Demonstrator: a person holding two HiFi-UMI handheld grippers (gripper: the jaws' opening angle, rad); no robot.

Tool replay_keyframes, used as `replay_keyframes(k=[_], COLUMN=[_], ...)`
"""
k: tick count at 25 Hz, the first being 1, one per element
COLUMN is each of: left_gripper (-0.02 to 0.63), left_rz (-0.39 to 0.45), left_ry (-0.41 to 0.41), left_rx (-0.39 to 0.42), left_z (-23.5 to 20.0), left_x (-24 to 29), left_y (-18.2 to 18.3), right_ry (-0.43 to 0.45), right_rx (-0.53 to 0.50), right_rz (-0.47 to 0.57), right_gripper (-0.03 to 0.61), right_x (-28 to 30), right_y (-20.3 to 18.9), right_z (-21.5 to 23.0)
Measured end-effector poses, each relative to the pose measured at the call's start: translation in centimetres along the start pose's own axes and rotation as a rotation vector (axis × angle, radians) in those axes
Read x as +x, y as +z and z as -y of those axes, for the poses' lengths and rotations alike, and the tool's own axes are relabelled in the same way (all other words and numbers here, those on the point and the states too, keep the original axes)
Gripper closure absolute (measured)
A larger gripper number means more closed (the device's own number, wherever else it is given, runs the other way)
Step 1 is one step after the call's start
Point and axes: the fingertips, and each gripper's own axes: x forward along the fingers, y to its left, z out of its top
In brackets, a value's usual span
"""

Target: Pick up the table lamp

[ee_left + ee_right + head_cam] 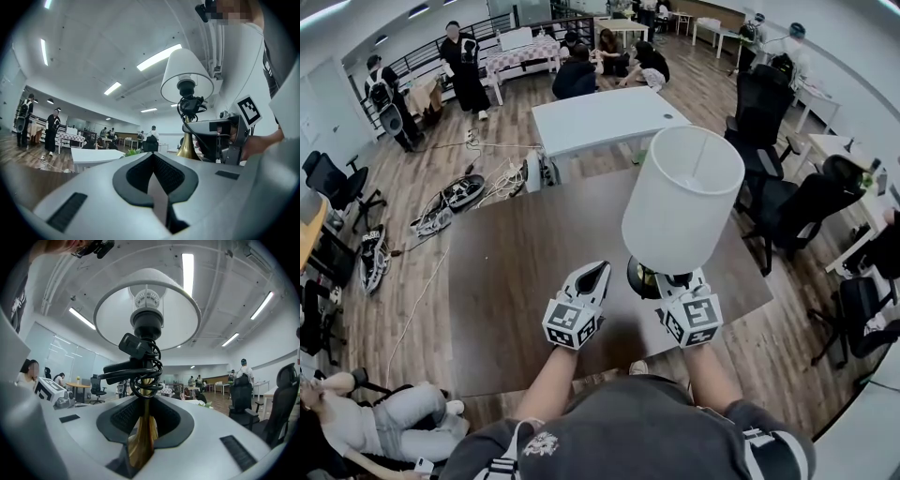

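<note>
Lamp: table lamp (pixel 682 202) at near-right part of surface (pixel 516 272); stem btwn right gripper (pixel 667 281) jaws.
L of lamp: left gripper (pixel 598 272) just beside lamp base, not touching, by near edge.
Behind: second table (pixel 595 117) beyond far edge.
R side: office chairs (pixel 764 112) past right edge.
Far-left corner: cables (pixel 450 199) on floor (pixel 412 309) beyond it.

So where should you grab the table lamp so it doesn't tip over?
Grip the table lamp by its thin brass stem, just below the coiled cord, coming in level from the side, as the right gripper does. The stem is narrow and upright, so it fits between the jaws; the shade is far too wide.
</note>
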Motion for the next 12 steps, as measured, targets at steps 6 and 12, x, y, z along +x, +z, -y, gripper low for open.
replay_keyframes(k=[6, 12], left_gripper=[0.606, 0.606], left_rz=[-0.005, -0.002], left_ry=[0.011, 0.008], left_rx=[0.005, 0.008], left_z=[0.1, -0.9], left_x=[0.1, -0.5], left_y=[-0.2, 0.3], right_ry=[0.001, 0.004], right_rx=[0.007, 0.005], right_rz=[0.009, 0.01], right_gripper=[0.474, 0.474], right_x=[-0.3, 0.7], right_y=[-0.3, 0.2], right_z=[0.4, -0.5])
